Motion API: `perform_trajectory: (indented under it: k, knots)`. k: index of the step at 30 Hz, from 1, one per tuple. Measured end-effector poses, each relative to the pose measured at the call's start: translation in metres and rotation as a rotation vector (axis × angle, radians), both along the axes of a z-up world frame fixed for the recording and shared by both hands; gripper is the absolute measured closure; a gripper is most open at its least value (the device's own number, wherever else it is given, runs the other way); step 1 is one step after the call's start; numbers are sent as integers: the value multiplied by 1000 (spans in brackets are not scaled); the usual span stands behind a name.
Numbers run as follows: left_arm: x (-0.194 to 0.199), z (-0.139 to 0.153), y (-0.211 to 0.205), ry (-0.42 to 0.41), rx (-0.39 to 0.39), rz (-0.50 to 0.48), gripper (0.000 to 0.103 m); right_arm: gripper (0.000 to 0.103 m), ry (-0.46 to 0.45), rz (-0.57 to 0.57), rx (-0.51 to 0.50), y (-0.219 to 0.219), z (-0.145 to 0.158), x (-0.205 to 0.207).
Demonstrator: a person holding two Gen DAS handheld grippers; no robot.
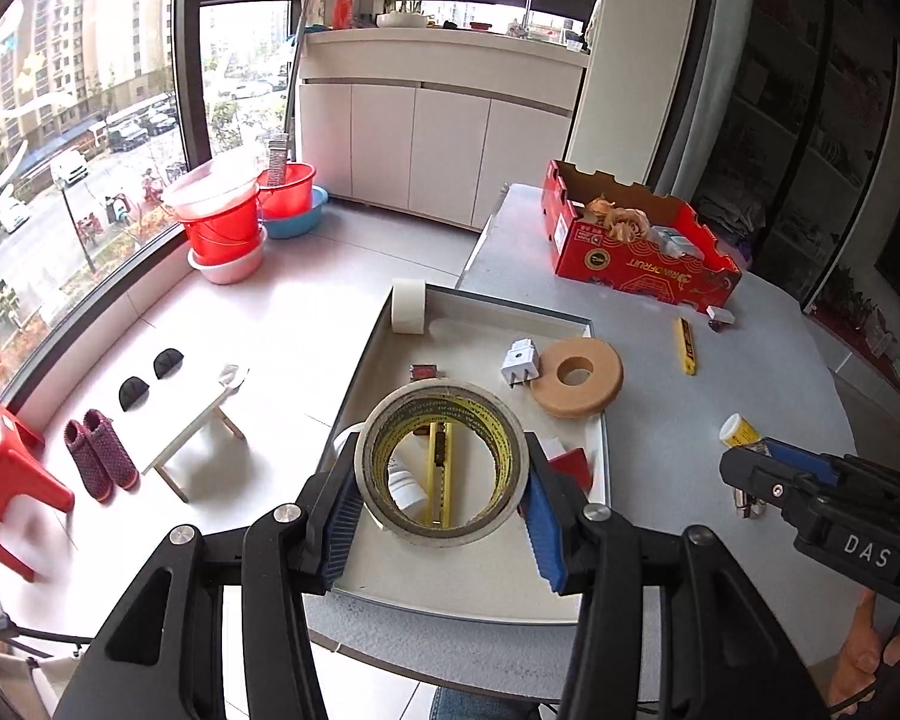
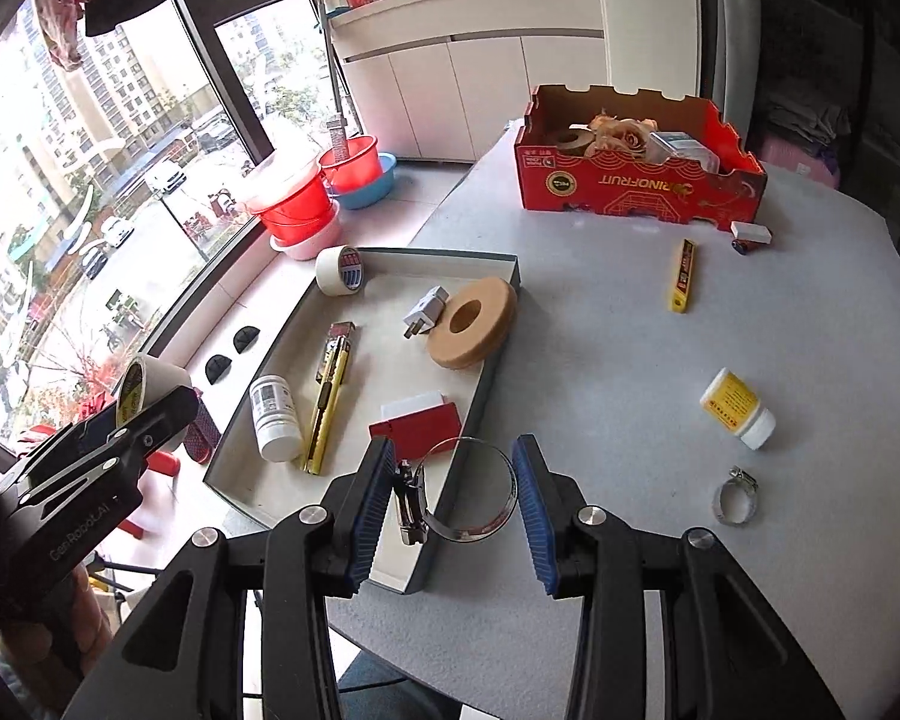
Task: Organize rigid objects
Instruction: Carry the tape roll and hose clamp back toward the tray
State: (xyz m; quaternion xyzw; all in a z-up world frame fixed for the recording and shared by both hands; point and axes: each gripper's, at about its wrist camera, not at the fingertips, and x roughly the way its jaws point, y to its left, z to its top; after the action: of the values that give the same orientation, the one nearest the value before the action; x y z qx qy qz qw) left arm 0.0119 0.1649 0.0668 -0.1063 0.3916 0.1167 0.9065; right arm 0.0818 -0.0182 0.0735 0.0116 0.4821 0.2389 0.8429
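A tape roll (image 1: 441, 462) is gripped by the left gripper (image 1: 441, 501) and a metal hose clamp (image 2: 459, 492) by the right gripper (image 2: 453, 507), both held above the tray (image 2: 480, 384). Ahead on the table, a utility knife (image 2: 683, 276), small bottle (image 2: 738, 411) and second clamp (image 2: 735, 495) are judged left.

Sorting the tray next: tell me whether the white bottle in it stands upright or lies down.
Lying down. The white bottle rests on its side on the tray floor beside the yellow utility knife, barcode label facing up.
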Motion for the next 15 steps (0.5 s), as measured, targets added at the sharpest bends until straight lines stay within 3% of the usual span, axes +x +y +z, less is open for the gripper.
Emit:
perform_trajectory:
  k: [15]
  knots:
    - [51, -67, 5, 121, 30, 68, 51, 61, 58, 54, -84, 65, -39, 44]
